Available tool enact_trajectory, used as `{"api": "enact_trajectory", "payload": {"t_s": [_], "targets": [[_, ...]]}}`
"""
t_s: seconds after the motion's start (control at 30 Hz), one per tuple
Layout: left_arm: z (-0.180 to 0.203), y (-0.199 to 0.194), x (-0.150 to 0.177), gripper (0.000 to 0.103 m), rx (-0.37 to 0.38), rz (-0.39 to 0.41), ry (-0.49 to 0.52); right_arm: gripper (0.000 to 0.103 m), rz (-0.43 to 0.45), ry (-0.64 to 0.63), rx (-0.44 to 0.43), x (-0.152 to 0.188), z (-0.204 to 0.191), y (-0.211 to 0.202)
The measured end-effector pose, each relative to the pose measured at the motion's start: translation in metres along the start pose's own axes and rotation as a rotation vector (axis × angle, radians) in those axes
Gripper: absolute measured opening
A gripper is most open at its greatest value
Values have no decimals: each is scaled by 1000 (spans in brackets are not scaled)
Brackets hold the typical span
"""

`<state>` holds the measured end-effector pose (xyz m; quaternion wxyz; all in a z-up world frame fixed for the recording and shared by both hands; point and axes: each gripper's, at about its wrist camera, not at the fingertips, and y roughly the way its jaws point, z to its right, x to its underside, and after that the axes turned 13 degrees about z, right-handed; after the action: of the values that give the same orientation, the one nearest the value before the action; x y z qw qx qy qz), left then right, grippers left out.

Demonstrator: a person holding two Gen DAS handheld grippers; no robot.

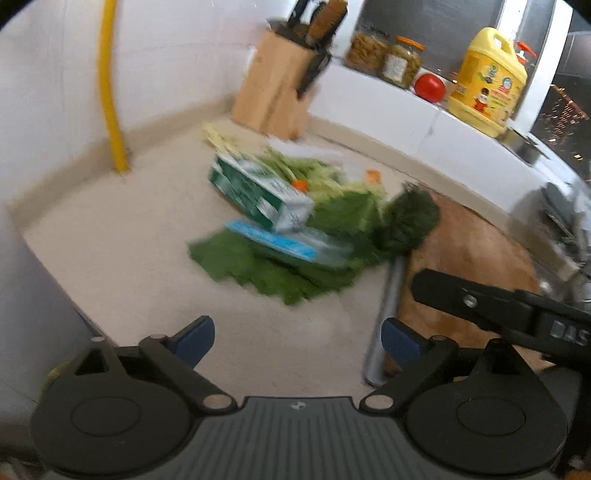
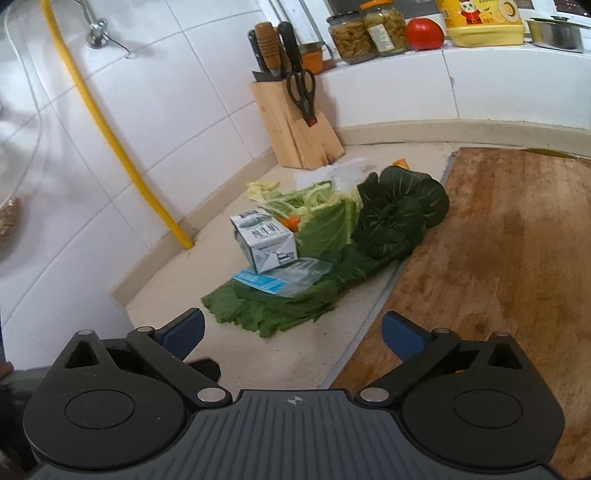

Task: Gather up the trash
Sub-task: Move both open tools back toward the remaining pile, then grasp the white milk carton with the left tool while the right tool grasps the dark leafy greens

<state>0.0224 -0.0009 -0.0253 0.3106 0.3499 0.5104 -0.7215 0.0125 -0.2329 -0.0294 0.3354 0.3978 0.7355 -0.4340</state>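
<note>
A heap of trash lies on the beige counter: a green-and-white milk carton (image 2: 264, 239) on its side, a blue-and-clear plastic wrapper (image 2: 280, 277) in front of it, flat green leaves (image 2: 269, 312), a dark green leafy bunch (image 2: 397, 214), pale vegetable trimmings (image 2: 299, 197) and bits of carrot (image 2: 290, 221). The carton (image 1: 258, 194), wrapper (image 1: 291, 245) and leaves (image 1: 258, 269) also show, blurred, in the left wrist view. My left gripper (image 1: 297, 338) is open and empty, short of the heap. My right gripper (image 2: 291, 332) is open and empty, just before the front leaves.
A wooden cutting board (image 2: 498, 251) lies right of the heap. A knife block (image 2: 295, 125) with scissors stands behind it. A yellow pipe (image 2: 122, 147) runs down the tiled wall. On the ledge stand jars (image 2: 365, 33), a tomato (image 2: 424, 33) and a yellow bottle (image 1: 487, 81).
</note>
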Motion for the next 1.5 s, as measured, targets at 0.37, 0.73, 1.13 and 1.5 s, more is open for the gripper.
{"api": "enact_trajectory", "payload": {"t_s": [0.37,0.73,1.13,1.5], "targets": [[18,5,-8,93,-52,38,99,103,-25,68,-152,-6,11,4],[26,25,-30,93,-66,63,139,103,56,-94,-72,-30,8,9],[8,76,-78,93,-113,79,49,103,102,-210,24,-67,24,34],[9,178,-100,89,-257,-62,14,103,101,-155,34,-67,54,46]]}}
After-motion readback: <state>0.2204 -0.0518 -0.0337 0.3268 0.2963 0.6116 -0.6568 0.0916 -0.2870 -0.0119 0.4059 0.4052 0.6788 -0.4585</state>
